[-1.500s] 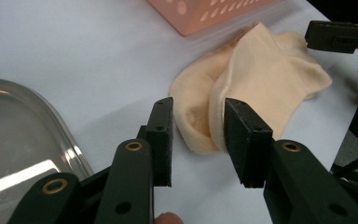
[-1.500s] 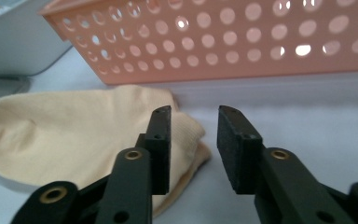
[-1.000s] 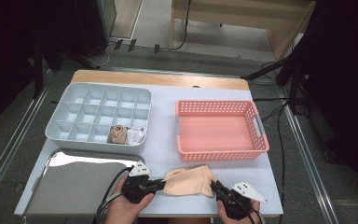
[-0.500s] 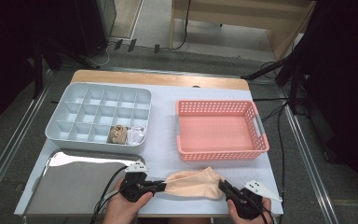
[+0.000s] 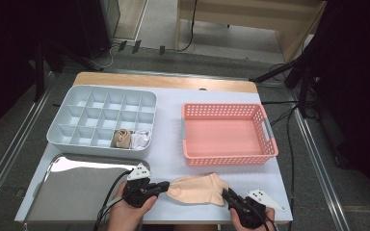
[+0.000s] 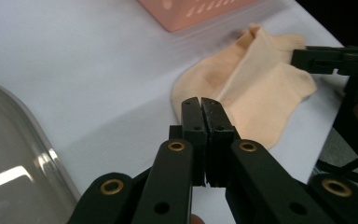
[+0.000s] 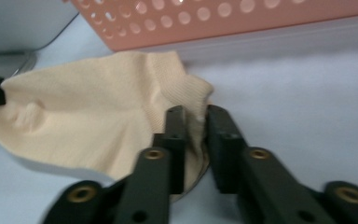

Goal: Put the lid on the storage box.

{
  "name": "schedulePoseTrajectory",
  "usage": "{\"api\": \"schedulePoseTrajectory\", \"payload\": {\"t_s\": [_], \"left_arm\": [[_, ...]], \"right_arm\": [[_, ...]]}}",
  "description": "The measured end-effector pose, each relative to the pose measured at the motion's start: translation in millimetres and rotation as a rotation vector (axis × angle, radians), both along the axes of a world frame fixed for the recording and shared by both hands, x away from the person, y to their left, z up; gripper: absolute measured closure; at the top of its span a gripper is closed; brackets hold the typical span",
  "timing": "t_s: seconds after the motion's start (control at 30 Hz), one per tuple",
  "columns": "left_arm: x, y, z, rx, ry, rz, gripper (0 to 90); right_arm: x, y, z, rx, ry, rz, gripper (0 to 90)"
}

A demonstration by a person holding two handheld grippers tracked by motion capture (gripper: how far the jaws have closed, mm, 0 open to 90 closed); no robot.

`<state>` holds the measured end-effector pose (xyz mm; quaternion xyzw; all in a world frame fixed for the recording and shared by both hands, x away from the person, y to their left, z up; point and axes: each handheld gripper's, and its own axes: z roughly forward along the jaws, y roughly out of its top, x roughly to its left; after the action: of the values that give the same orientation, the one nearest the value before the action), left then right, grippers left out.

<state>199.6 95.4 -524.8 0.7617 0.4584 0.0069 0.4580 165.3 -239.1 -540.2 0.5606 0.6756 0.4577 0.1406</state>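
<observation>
- Lying flat on the table's near edge, the beige sock (image 5: 197,189) sits just in front of the pink basket (image 5: 227,134).
- Right gripper (image 7: 193,116) pinches its cuff; left gripper (image 6: 200,103), jaws pressed together, has just closed at the toe, holding no cloth.
- Two rolled socks (image 5: 131,138) already fill the divided tray (image 5: 101,118); by the look of it, folding this one remains.

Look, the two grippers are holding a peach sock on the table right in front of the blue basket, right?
Not quite: the basket is pink, not blue, as the high view shows. The rest holds: the left gripper and the right gripper hold the peach sock in front of it.
</observation>
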Motion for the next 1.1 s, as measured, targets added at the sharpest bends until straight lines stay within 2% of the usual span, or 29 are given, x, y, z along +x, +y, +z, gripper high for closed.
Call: {"api": "schedulePoseTrajectory", "payload": {"t_s": [0.13,0.2,0.27,0.37,0.47,0.53,0.6,0.63,0.7,0.73,0.8,0.9,1.03,1.1], "left_arm": [[1.5,-2.2,-1.9,0.018,0.003,0.006,88.3],[0.0,-1.7,0.1,0.01,-0.01,0.006,79.5],[-2.1,-0.2,3.6,-0.01,-0.033,0.012,72.4],[-3.0,1.9,6.5,-0.023,-0.041,0.018,70.2],[-2.1,-0.7,2.8,-0.004,-0.013,-0.012,72.7],[-3.1,-5.0,-0.4,0.003,0.002,-0.031,75.8],[-4.6,-7.8,-0.1,0.015,-0.001,-0.036,81.8],[-4.6,-7.8,-0.1,0.015,-0.001,-0.036,85.1],[-4.8,-6.9,1.3,0.004,-0.002,-0.027,84.2],[-5.2,-6.1,2.4,-0.002,-0.008,-0.02,81.0],[-7.6,-3.8,7.5,-0.007,-0.044,0.019,67.6],[-11.1,-5.0,16.6,-0.011,-0.085,0.045,63.8],[-15.9,-16.6,24.0,-0.021,-0.126,0.042,66.4],[-15.4,-24.6,23.6,-0.027,-0.118,0.024,69.8]], "right_arm": [[-1.6,-2.1,4.2,0.009,-0.019,-0.006,86.3],[-2.5,-3.1,4.1,0.024,-0.022,-0.004,83.7],[-3.0,-3.2,2.9,0.036,-0.034,-0.018,71.2],[-2.6,-3.4,0.6,0.037,-0.041,-0.047,60.0],[-2.6,0.9,-3.8,0.023,-0.049,-0.039,61.9],[-3.2,7.3,-4.9,0.004,-0.057,-0.014,71.6],[-3.8,13.1,-5.4,0.006,-0.048,0.011,81.4],[-3.8,13.1,-5.4,0.006,-0.048,0.011,81.4],[-2.3,12.6,-3.7,0.018,-0.026,0.01,83.6],[-1.5,11.0,-3.2,0.029,-0.021,0.006,83.7],[-1.3,8.3,-2.0,0.041,-0.021,0.003,83.7],[-1.7,7.2,1.1,0.048,-0.033,0.009,83.6],[-1.8,9.0,4.9,0.054,-0.047,0.015,83.4],[-1.9,9.2,7.1,0.061,-0.057,0.02,83.4]]}}
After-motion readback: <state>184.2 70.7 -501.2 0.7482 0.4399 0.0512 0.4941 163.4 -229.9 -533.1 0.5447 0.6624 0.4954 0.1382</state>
